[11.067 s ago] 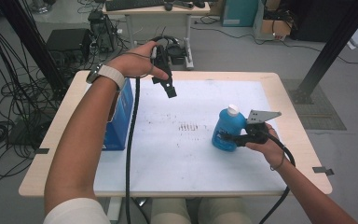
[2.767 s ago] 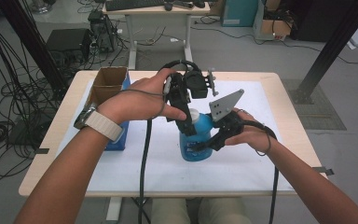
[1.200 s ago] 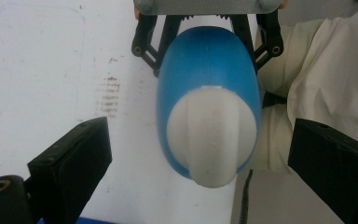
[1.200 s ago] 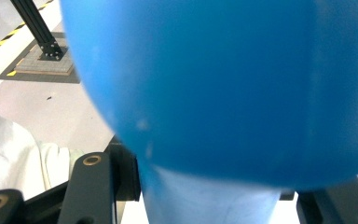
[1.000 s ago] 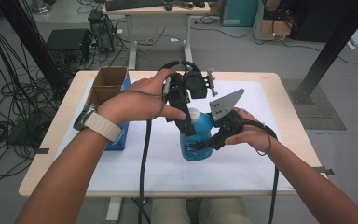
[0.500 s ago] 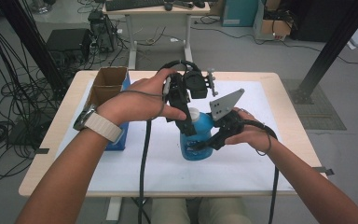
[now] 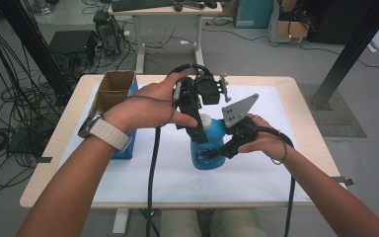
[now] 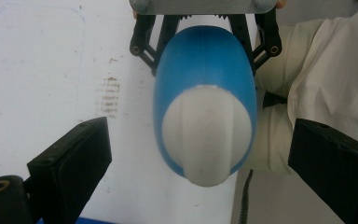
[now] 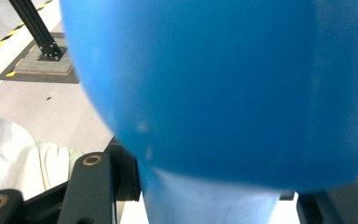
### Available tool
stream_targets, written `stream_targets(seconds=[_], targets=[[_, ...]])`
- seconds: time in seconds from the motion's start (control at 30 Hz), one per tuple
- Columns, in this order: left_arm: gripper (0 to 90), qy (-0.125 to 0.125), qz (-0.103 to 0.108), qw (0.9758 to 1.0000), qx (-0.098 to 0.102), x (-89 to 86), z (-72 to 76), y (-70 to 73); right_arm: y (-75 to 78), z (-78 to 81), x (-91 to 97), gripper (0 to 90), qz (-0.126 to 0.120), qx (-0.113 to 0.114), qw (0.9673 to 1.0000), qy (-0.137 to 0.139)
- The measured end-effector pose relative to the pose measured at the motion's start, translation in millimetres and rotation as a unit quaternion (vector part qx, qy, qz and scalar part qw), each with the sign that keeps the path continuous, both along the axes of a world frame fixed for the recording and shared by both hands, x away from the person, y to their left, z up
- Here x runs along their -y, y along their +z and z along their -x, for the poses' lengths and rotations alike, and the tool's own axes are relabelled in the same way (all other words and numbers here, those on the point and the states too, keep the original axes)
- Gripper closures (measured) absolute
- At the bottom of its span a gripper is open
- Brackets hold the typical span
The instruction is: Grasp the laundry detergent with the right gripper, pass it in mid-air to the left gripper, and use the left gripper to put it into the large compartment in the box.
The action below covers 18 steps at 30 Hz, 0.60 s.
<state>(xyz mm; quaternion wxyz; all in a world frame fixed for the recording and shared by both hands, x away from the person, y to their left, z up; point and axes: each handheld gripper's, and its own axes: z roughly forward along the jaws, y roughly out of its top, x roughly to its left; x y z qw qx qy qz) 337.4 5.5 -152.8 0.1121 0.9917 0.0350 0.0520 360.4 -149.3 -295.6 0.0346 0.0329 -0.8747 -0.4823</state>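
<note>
A blue bottle with a white cap stands upright on the white mat near the table's middle. My right gripper comes in from the right and is shut on the bottle's lower body, its jaws on either side of it. My left gripper points down over the bottle's top. In the left gripper view its two jaws stand wide apart on either side of the cap without touching it, so it is open. The right gripper shows there behind the bottle.
An open cardboard box on a blue box stands at the table's left edge. The white mat covers most of the tabletop. Cables trail from both grippers toward the near edge. A desk and black posts stand beyond the table.
Since the earliest frame the bottle has gone from the right side to the middle in my right gripper, and my left gripper has come over its cap. Over the last seconds nothing moved.
</note>
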Motion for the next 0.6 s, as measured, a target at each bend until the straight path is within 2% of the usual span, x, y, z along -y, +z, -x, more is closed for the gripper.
stream_targets(seconds=[0.6], targets=[[6.4, 0.002, 0.0, 1.0, 0.0, -1.3, -0.5, -1.0, -0.8, -0.8, -0.6, 43.3, 0.003, -0.002, 1.0, 0.0]])
